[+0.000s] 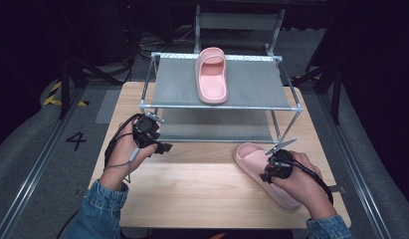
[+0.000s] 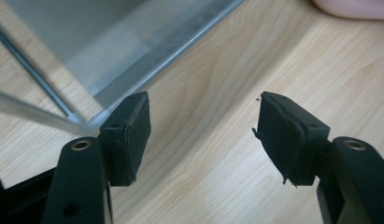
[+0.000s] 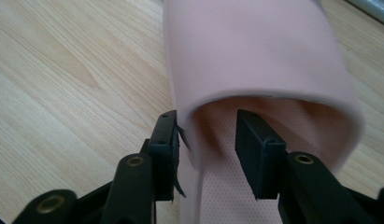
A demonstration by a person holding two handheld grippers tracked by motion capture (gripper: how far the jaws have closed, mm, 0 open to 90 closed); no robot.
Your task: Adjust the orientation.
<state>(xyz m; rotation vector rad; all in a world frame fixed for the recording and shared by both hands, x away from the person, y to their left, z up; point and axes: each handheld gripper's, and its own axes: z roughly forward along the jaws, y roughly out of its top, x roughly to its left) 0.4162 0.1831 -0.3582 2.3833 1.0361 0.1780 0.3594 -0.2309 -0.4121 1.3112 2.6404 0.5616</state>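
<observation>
One pink slipper (image 1: 212, 74) lies on the top shelf of a metal rack (image 1: 222, 106). A second pink slipper (image 1: 249, 157) (image 3: 255, 56) rests on the wooden table (image 1: 192, 184) at the right. My right gripper (image 1: 269, 169) (image 3: 206, 140) straddles the side wall of its strap: one jaw outside against it, the other inside the slipper with a gap to the wall. My left gripper (image 1: 159, 144) (image 2: 201, 126) hovers open over bare table by the rack's lower front corner, nothing between its jaws.
The rack's grey lower shelf (image 2: 110, 42) and its thin metal rods sit just ahead of the left gripper. The edge of the slipper on the table (image 2: 353, 7) peeks in far off. Dark floor, cables and stands surround the table.
</observation>
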